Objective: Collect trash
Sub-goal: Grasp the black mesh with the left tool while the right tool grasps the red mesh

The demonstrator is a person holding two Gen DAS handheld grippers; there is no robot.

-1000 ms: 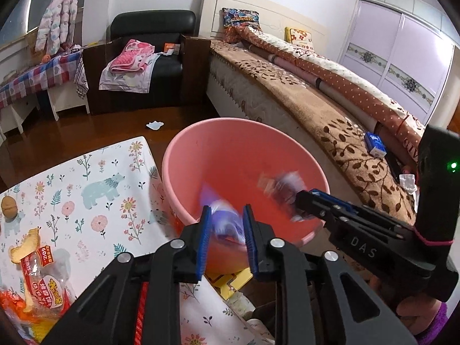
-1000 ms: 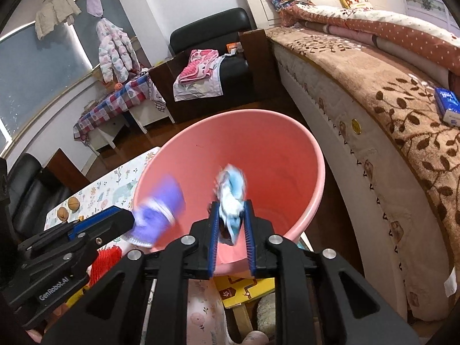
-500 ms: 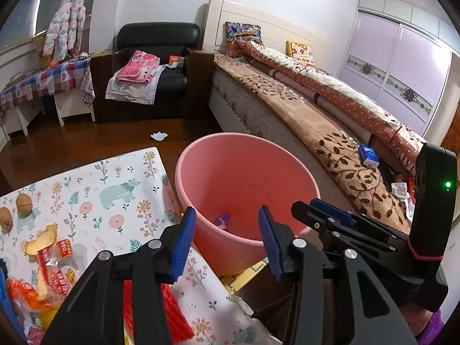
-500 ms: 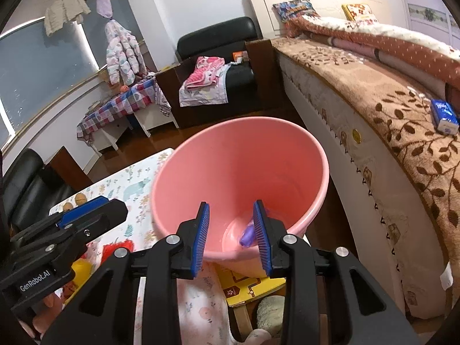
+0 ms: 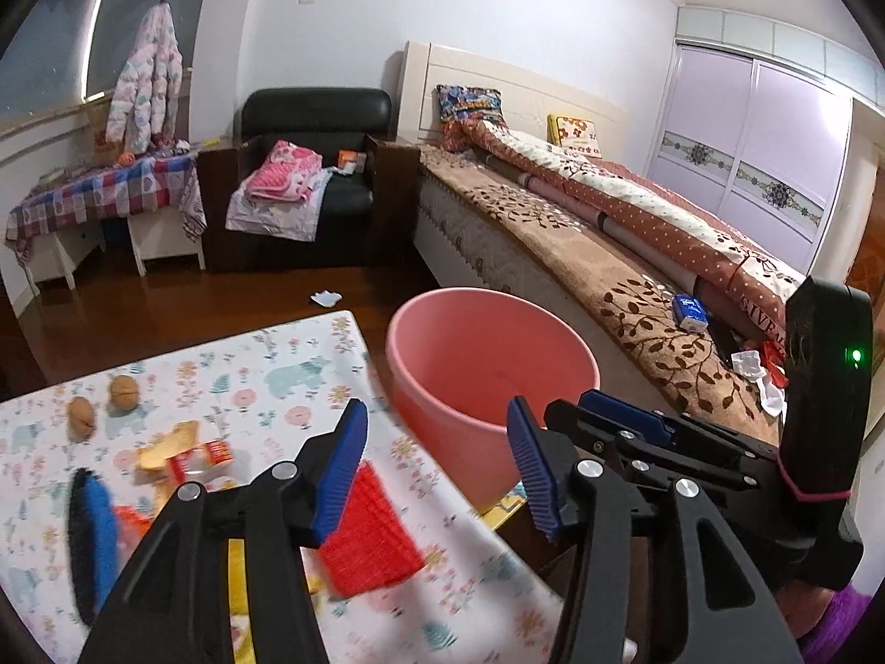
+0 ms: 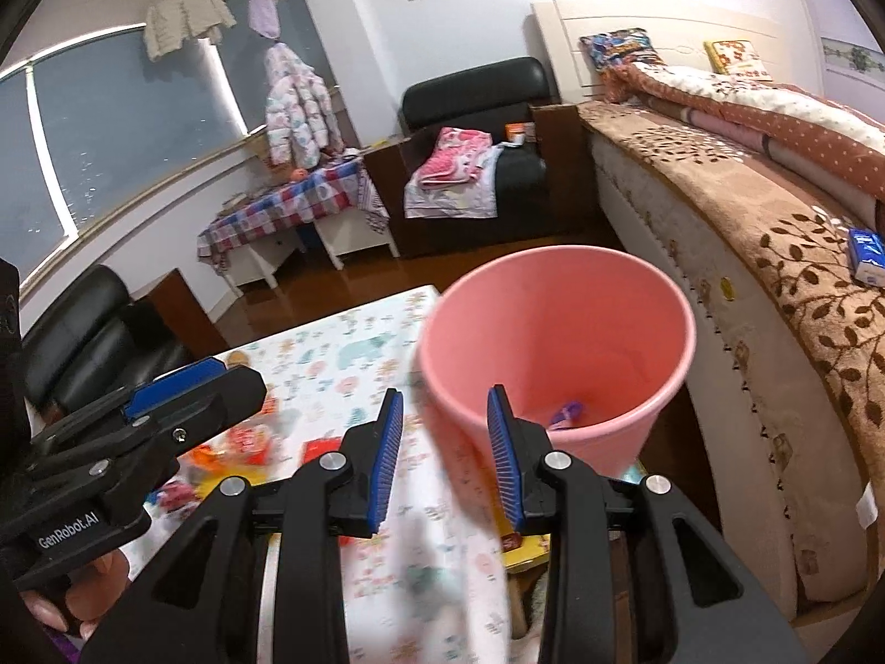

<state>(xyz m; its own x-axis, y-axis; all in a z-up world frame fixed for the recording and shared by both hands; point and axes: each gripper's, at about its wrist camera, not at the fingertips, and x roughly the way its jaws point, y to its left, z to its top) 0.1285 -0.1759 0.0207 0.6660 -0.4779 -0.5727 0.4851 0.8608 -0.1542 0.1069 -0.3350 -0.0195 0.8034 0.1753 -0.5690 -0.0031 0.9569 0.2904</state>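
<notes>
Bedroom table [image 5: 287,371], pink bin [image 5: 492,365] beside it.
Left gripper [image 5: 437,437] wide open, empty, nearest red wrapper [image 5: 368,537], seemingly just below-left; right gripper [image 6: 442,431] open, empty.

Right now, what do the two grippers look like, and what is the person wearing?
Both grippers are black angular frames with silver screws and ribbed blue pads. The left gripper bears white "GenRobot.AI" lettering, seen in the right view. The right gripper has a black handle with a green light and a pink band. A purple sleeve shows behind it.
</notes>
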